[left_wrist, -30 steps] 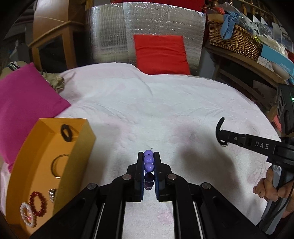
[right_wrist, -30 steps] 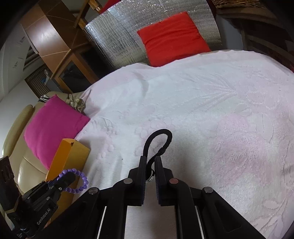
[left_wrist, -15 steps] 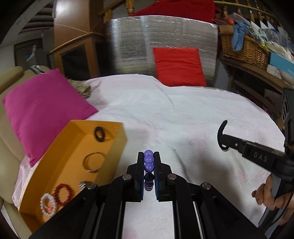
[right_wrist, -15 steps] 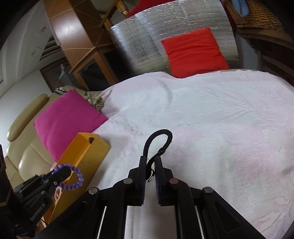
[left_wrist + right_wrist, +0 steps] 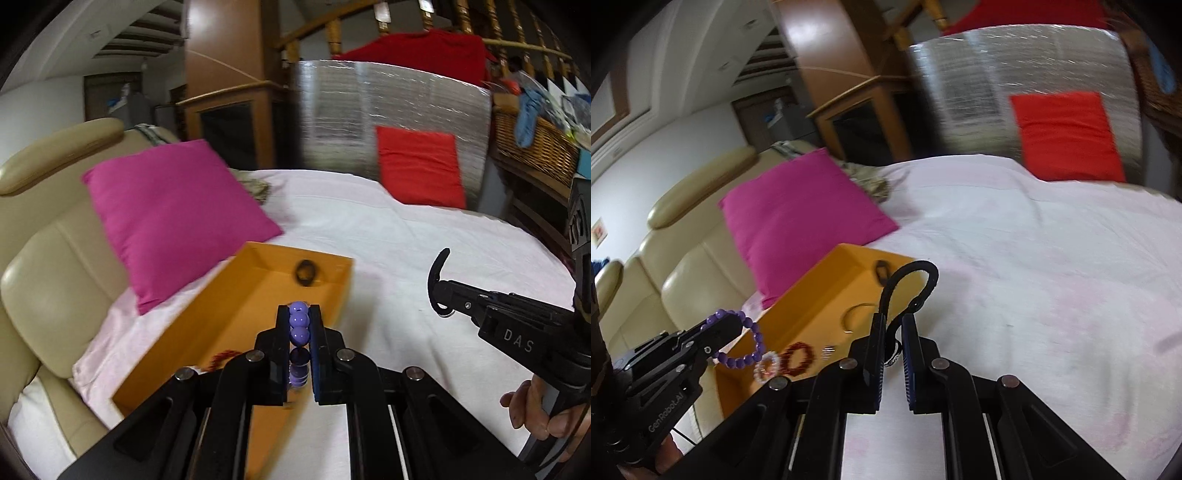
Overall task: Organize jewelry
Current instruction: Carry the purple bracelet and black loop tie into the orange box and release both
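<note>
In our left wrist view, the left gripper [image 5: 299, 321] sits at the lower centre of the frame, its jaws pinching a bracelet of round purple beads [image 5: 298, 325]; three beads stand stacked between the tips. Just behind the tips lies the open orange cardboard tray [image 5: 236, 295], running from the centre down to the lower left on the white embossed bedspread [image 5: 388, 236]. At the tray's far end we see a small black ring [image 5: 306, 272], and a bit of red beading [image 5: 221, 357] peeks out near the gripper's body. At the right edge a person's hand [image 5: 535, 410] grips the handle of the right gripper [image 5: 437, 288], which holds a black looped cord [image 5: 436, 273] that curves upward.

In our right wrist view, the right gripper [image 5: 894, 325] is at the lower centre, jaws nearly together and clamped on the black looped cord [image 5: 916, 273], with a small silvery piece [image 5: 894, 354] hanging between them. The tray [image 5: 820, 288] lies to the left, holding a red beaded bracelet [image 5: 798, 357], a pale bead bracelet [image 5: 767, 367], a thin metal bangle [image 5: 856, 314] and the black ring [image 5: 881, 271]. The left gripper [image 5: 724, 326] enters from the lower left, the purple bracelet [image 5: 746, 343] dangling over the tray's near left corner. A magenta square cushion [image 5: 801, 210] rests against a cream leather sofa [image 5: 687, 258] in the left half, and a red cushion [image 5: 1067, 136] leans on a silver foil panel [image 5: 997, 74] at the upper right.
</note>
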